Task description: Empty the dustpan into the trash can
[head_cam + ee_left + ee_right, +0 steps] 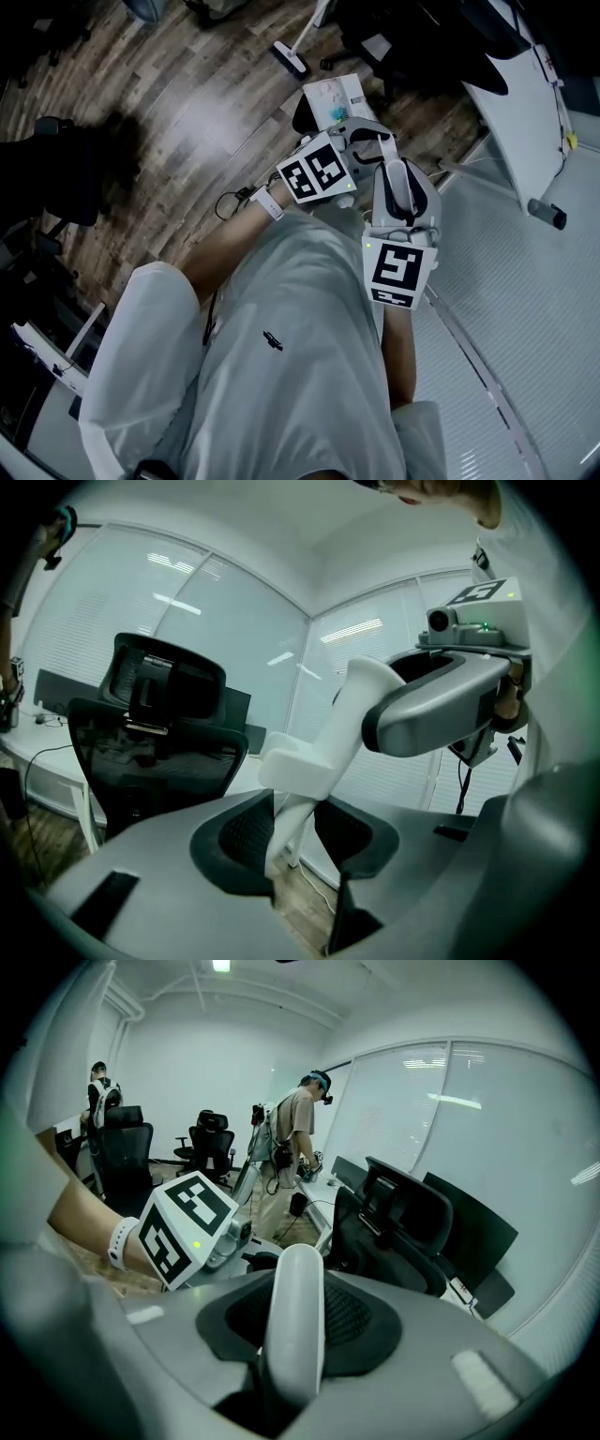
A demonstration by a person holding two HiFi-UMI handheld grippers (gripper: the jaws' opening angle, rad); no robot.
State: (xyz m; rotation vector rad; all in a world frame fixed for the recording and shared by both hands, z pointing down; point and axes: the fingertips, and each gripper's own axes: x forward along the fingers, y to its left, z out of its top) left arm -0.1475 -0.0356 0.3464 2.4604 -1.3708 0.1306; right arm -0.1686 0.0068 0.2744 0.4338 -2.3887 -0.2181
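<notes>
In the head view the white dustpan point(334, 97) hangs over the wooden floor, with bluish bits in its pan. Its white handle point(302, 766) runs up between the jaws of my left gripper point(291, 844), whose pads close in on both sides of it. The handle's rounded end point(295, 1312) stands between the jaws of my right gripper point(292, 1340), which grips it. In the head view the left gripper point(361, 141) and the right gripper point(398, 183) sit close together over my lap. I see no trash can that I can name for sure.
A white broom point(292, 58) lies on the floor beyond the dustpan. Black office chairs point(155, 733) stand by a desk along the frosted glass wall point(216, 621). A white angled panel point(520, 112) is at the right. Two people point(295, 1138) stand farther back in the room.
</notes>
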